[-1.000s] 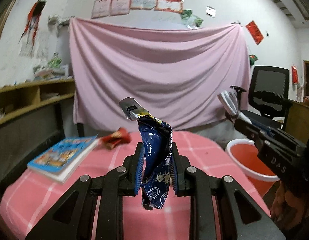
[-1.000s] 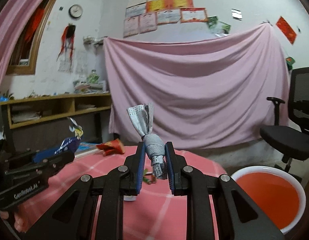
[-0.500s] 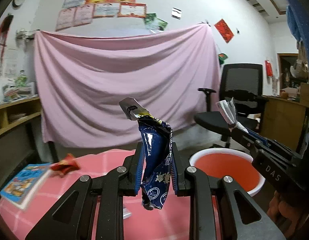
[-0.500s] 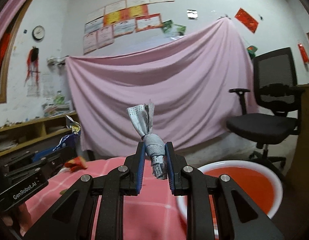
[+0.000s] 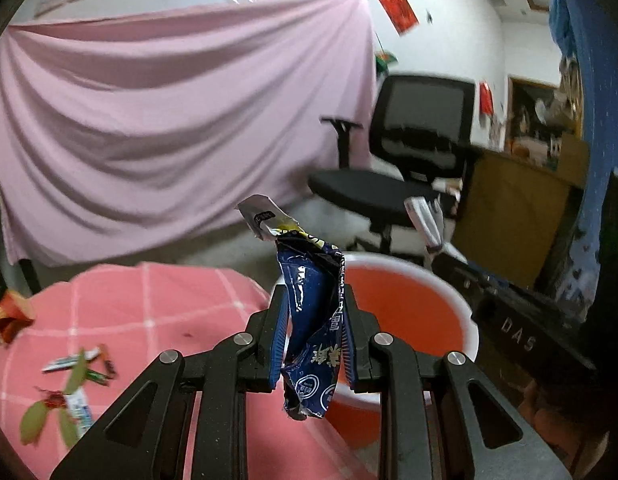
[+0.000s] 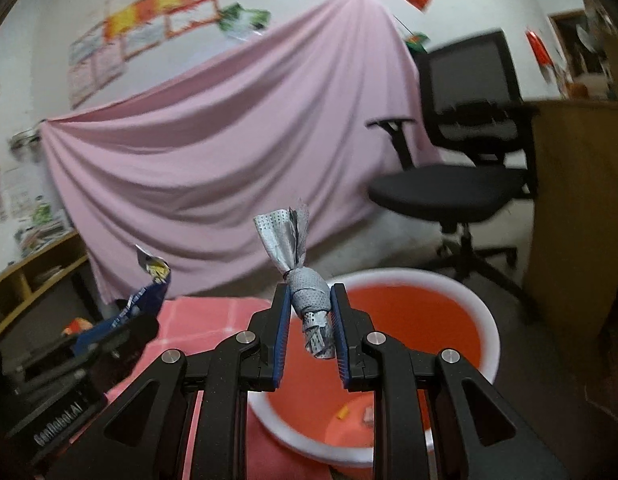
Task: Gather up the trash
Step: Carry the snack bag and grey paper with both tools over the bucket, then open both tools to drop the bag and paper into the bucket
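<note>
Trash scraps point(image 6: 355, 414) in orange basin point(image 6: 485, 328)

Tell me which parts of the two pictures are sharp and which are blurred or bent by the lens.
Left wrist view: the left gripper and its blue wrapper are sharp; the chair and the bucket are smeared. Right wrist view: the right gripper and grey wrapper are sharp; the wall posters are smeared and slanted.

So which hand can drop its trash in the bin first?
Probably the right. Its gripper holds the grey wrapper right over the bin. The left gripper grips its blue packet nearer the bin's edge, partly above the table.
</note>
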A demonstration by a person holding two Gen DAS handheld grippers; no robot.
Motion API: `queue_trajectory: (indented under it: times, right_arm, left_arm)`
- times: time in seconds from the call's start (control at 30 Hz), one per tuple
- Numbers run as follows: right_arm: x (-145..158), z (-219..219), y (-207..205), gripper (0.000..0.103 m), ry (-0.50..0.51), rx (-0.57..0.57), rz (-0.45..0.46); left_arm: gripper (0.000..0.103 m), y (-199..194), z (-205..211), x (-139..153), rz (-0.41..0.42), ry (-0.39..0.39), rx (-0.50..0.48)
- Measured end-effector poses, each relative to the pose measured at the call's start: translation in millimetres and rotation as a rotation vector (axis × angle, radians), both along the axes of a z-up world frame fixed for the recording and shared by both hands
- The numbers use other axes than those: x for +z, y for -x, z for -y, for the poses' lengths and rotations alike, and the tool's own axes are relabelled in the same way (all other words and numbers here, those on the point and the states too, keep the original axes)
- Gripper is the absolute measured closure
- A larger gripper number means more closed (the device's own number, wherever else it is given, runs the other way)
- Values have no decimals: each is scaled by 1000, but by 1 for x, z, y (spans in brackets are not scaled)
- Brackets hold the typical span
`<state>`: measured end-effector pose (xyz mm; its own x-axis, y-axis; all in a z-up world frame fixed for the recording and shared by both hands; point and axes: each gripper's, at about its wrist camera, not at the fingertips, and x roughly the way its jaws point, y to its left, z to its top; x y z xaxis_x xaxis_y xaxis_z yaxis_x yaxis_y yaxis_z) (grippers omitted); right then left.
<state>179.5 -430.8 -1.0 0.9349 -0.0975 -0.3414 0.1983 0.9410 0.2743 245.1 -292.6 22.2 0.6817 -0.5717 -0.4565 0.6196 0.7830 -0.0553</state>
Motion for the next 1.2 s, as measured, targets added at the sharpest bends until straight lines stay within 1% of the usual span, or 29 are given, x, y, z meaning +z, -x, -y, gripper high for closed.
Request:
queue_trajectory:
  times: [0.07, 0.2, 0.37, 0.4, 0.43, 0.5, 0.53, 0.6, 0.67, 0.73, 0.93, 1.07, 1.13, 1.2]
  right_arm:
    - [-5, 6, -2, 85, -23, -13, -27]
    - [-13, 16, -7, 84, -62, -34, -80]
    - [-21, 21, -14, 84, -84, -40, -134]
    - [-22, 20, -15, 84, -85, -39, -143]
    - [-23, 19, -14, 84, -85, -39, -150]
    - [-24, 18, -15, 84, -85, -39, -164]
    - [-25, 18, -15, 84, -85, -41, -169]
    - [-26, 17, -15, 83, -84, -45, -175]
    - [-26, 19, -17, 81, -86, -49, -180]
    - [-28, 20, -17, 69, -90, -51, -184]
    - [-28, 18, -19, 68, -86, -49, -189]
    - [-26, 15, -19, 67, -70, -43, -177]
    - [-25, 13, -19, 63, -64, -40, -167]
    - [-25, 11, -19, 62, -57, -37, -159]
  left_arm:
    - [83, -8, 12, -5, -30, -19, -21]
    - [83, -22, 28, -18, -117, -35, -48]
    - [81, -36, 29, -25, -201, -21, -41]
    - [78, -38, 28, -25, -216, -21, -35]
    - [70, -41, 26, -26, -226, -19, -30]
    - [59, -45, 22, -26, -242, 4, -20]
    - [59, -46, 18, -25, -248, 25, -15]
    - [59, -47, 9, -25, -261, 39, -1]
    - [59, -48, 5, -23, -264, 46, 14]
    - [59, -47, -3, -22, -258, 57, 31]
    - [59, -40, -25, -18, -229, 79, 94]
    - [58, -33, -38, -16, -192, 81, 139]
    - [54, -28, -46, -14, -166, 86, 165]
    - [51, -24, -54, -14, -148, 92, 192]
